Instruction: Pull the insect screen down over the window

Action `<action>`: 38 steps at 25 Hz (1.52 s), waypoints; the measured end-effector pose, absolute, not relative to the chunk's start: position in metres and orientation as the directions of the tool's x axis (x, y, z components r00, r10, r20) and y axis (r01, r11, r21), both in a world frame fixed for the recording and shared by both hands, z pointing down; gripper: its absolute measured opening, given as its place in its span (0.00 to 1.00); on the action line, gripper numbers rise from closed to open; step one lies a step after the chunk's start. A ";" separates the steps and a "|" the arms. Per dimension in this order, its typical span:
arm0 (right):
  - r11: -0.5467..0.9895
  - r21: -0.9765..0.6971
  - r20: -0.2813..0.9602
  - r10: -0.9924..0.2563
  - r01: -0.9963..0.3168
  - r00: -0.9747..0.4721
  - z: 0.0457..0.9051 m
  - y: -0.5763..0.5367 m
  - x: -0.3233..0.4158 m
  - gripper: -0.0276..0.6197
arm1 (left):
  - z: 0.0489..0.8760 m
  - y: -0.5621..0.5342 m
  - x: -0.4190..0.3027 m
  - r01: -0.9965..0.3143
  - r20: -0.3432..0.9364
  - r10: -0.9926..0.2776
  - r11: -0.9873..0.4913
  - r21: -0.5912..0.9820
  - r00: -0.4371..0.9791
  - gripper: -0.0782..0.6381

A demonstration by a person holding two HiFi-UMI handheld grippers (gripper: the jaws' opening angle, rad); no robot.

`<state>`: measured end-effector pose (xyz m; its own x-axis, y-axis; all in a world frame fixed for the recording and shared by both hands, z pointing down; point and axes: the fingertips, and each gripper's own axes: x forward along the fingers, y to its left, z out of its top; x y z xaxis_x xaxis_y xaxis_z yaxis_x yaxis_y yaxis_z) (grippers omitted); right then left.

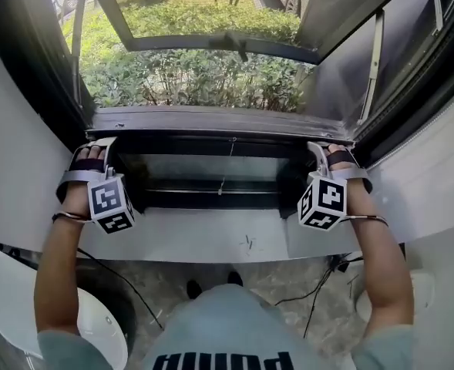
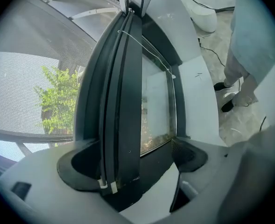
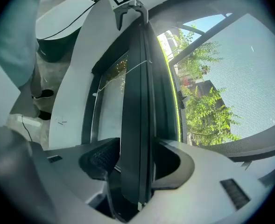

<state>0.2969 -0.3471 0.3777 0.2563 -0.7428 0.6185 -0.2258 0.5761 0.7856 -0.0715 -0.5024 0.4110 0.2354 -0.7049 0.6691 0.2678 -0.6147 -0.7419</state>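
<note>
"Where was the insect screen, did you see?"

"Its dark pull bar (image 1: 211, 122) lay across the middle of the frame, just above the white sill (image 1: 211, 237). The mesh (image 2: 30, 78) stretched over it, with green bushes (image 1: 180, 83) behind."

"And the two grippers?"

"The left gripper (image 2: 132, 160) was at the left end of the bar, its jaws apart around it: one pad touched, the other stood clear. The right gripper (image 3: 137, 160), at the right end, pressed the bar from both sides."
</note>
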 end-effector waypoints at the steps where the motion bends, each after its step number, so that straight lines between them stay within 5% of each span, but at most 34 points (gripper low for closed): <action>1: 0.560 0.797 0.603 -0.755 -0.226 0.256 0.378 -0.348 0.297 0.39 | 0.411 -0.503 -0.072 0.270 0.665 -0.708 -0.610 -0.745 0.236 0.76; 11: 0.374 0.923 0.381 -0.866 -0.088 0.324 0.382 -0.361 0.307 0.33 | 0.415 -0.518 -0.058 0.196 0.500 -0.815 -0.461 -0.865 0.291 0.76; 16: 0.385 0.921 0.385 -0.867 -0.065 0.317 0.377 -0.361 0.307 0.30 | 0.414 -0.518 -0.057 0.158 0.503 -0.807 -0.478 -0.864 0.308 0.76; 21: 0.357 0.912 0.406 -0.855 -0.202 0.324 0.374 -0.355 0.301 0.30 | 0.401 -0.508 -0.055 0.042 0.492 -0.796 -0.512 -0.858 0.352 0.76; 29: 0.143 0.864 0.311 -0.906 -0.483 0.287 0.356 -0.334 0.268 0.31 | 0.371 -0.455 -0.037 -0.355 0.394 -0.718 -0.651 -0.670 0.573 0.76; 31: 0.077 0.746 0.296 -0.928 -0.661 0.226 0.351 -0.322 0.245 0.31 | 0.360 -0.433 -0.031 -0.451 0.320 -0.686 -0.693 -0.563 0.654 0.66; 34: 0.012 0.424 0.253 -0.962 -0.906 0.105 0.346 -0.306 0.209 0.31 | 0.352 -0.403 -0.027 -0.556 0.230 -0.662 -0.735 -0.389 0.713 0.27; 38: -0.021 0.097 0.171 -0.985 -0.995 0.037 0.348 -0.277 0.191 0.16 | 0.359 -0.364 -0.015 -0.647 0.173 -0.672 -0.741 -0.180 0.720 0.13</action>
<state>0.1912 -0.2769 0.3478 0.0370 -0.9846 0.1706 -0.9951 -0.0206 0.0968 -0.0150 -0.3644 0.3590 0.7204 -0.6717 0.1726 -0.6474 -0.7406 -0.1800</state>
